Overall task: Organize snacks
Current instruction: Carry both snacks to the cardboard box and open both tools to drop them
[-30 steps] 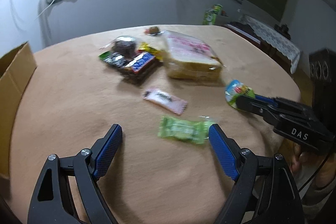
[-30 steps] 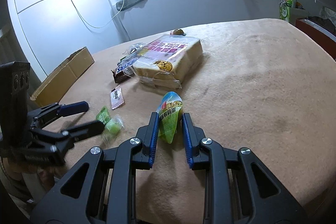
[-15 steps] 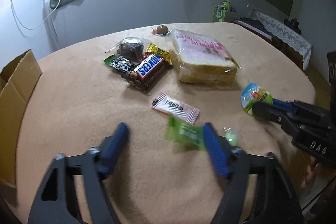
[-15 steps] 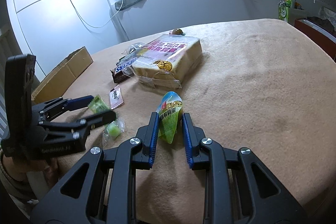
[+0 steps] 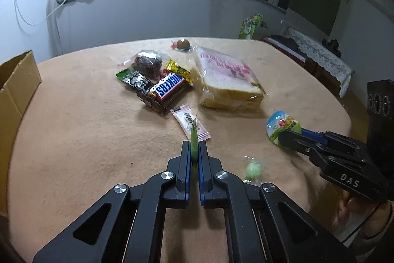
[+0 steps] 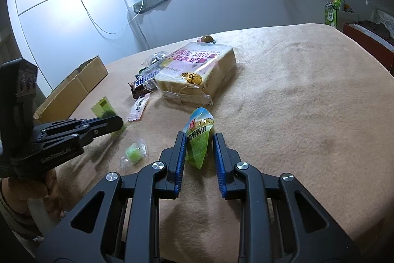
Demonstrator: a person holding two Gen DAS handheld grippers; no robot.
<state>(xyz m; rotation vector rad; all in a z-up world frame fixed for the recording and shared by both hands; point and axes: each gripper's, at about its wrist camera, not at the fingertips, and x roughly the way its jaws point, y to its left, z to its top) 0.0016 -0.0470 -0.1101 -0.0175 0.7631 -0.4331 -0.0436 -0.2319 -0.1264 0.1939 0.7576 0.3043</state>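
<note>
I have both grabs made, so the step in hand is the lift-off. My left gripper has just been closing, and its jaws now pinch the thin green wrapper edge-on, standing upright between the pads. My right gripper is clamped on the green egg-snack pouch, tip down on the blanket-covered table. A small green candy lies loose between the two tools. Beyond it are the pink sachet, the Snickers bar and the bagged bread loaf. Next I judge both loads must swing left to the cardboard box at the table's edge.
</note>
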